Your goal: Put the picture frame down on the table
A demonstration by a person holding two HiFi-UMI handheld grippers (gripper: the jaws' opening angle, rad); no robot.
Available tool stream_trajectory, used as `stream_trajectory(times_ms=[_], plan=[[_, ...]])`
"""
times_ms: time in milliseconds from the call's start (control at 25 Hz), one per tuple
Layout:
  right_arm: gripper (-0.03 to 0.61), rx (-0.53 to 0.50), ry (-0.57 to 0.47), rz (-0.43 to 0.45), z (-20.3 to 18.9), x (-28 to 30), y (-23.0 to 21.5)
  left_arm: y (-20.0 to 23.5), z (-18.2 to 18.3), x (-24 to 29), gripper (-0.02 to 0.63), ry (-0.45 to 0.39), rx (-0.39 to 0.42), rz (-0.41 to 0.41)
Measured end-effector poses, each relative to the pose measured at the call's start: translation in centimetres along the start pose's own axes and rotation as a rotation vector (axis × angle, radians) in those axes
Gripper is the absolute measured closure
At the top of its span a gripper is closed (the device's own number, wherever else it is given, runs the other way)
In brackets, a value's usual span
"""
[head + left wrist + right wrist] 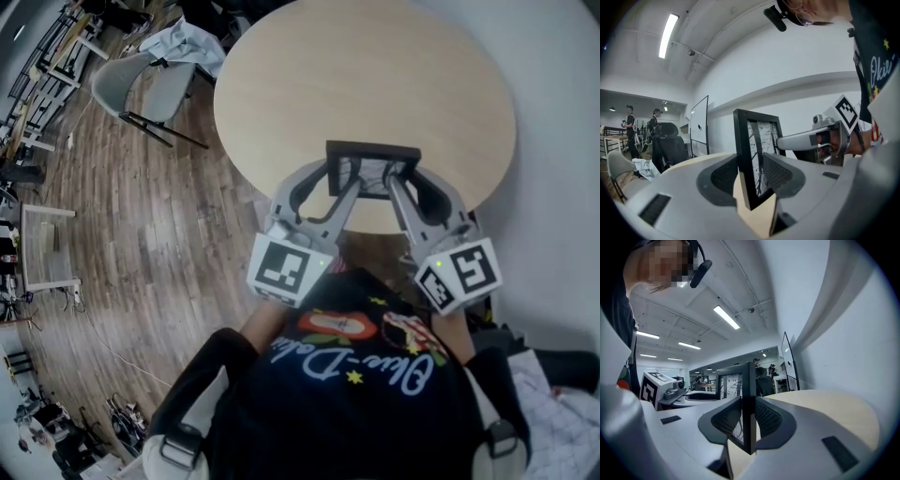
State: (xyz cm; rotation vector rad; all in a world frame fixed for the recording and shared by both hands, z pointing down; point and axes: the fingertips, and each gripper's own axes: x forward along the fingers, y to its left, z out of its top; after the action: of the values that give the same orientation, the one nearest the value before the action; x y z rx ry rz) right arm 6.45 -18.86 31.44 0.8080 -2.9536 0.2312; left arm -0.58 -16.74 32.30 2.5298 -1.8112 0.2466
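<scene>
Grey chair (127,82), crumpled cloth (187,42) beside it, wooden floor (159,234)

Bright ceiling strips (668,35), fisheye-warped edges

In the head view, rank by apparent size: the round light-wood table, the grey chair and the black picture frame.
Largest: round light-wood table.
Then: grey chair.
Smallest: black picture frame, despite being nearer the camera than the chair.
</scene>
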Motion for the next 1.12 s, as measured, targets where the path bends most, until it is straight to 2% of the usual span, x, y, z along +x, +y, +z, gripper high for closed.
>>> stream_trajectory(times_ms=[640, 840, 1120], plan=[[0.503, 0.016, 0.054, -0.075, -0.9, 7.3, -1.1, 6.9, -2.2, 3.1, 0.462, 0.026, -0.027, -0.079], [0.503, 0.030, 0.083, -0.102, -1.9, 9.2, -1.4, 8.6, -3.7, 3.9, 0.462, 0.048, -0.011, -0.115], [0.503, 0.046, 0.126, -0.134, -3.7, 11.2, -1.8, 10.2, -5.7, 4.8, 0.462, 0.072, -0.057, -0.140]])
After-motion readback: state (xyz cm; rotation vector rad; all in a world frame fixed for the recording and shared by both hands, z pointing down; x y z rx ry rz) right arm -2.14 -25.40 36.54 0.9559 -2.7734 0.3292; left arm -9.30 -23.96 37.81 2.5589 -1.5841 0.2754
